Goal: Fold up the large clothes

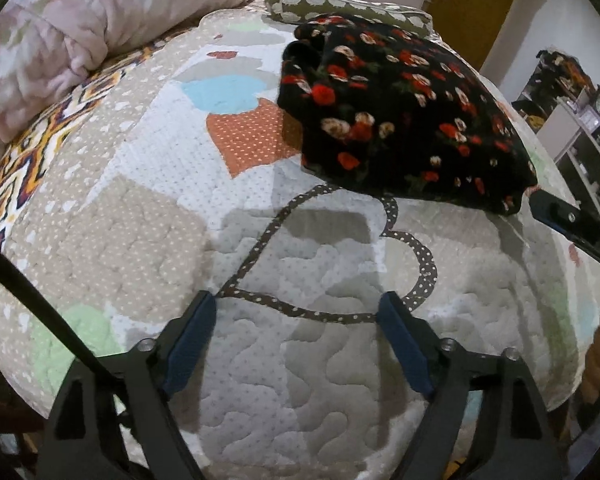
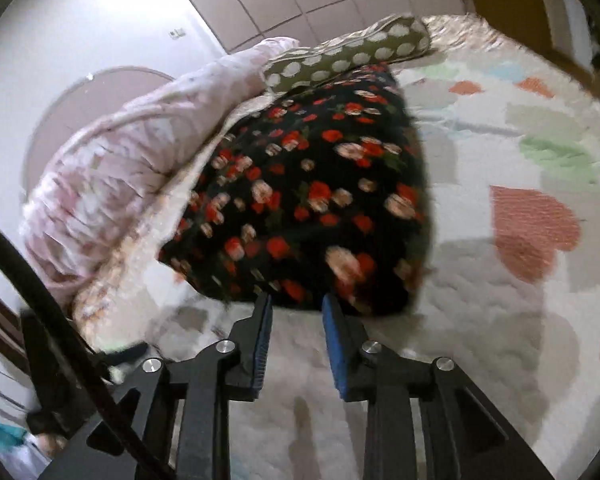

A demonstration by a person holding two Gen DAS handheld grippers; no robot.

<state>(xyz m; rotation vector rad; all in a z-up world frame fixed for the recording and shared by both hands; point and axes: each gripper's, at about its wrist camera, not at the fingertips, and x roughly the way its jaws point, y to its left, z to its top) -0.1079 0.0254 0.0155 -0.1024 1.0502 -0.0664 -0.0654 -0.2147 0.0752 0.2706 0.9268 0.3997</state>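
Flowery cloth [image 1: 404, 120], black with red and cream roses, lies folded in a thick bundle on the bed cover [image 1: 148, 216]. It sits toward the far side of the bed, with its back edge just beside a green pillow with pale dots [image 1: 340, 4]. From the right wrist view the same cloth [image 2: 312, 200] fills the middle of the picture, and the green pillow [image 2: 352, 52] lies behind it.

The bed cover is quilted and pale, with patches of blue, orange, tan and green. A brown dotted ribbon shape is stitched on it.

The left tongs [image 1: 300, 308] hang over the bare quilt, on the near side of the cloth. Their 2 blue pads [image 1: 192, 344] stand wide apart. Nothing is between them, and they do not touch the cloth.

The right tongs [image 2: 296, 304] point at the near edge of the cloth. Their 2 blue pads [image 2: 340, 340] are a little apart, with a gap you can see through to the quilt [image 2: 480, 312]. The tips are just beside the cloth edge, but the picture is blurry, so I cannot tell if they touch it. No cloth sits between the pads. In the left wrist view, a black part of the right tongs [image 1: 568, 224] shows at the near right corner of the cloth.

A puffy pink blanket [image 1: 80, 28] is heaped at the left side of the bed. A black cable [image 1: 40, 304] crosses the lower left corner.
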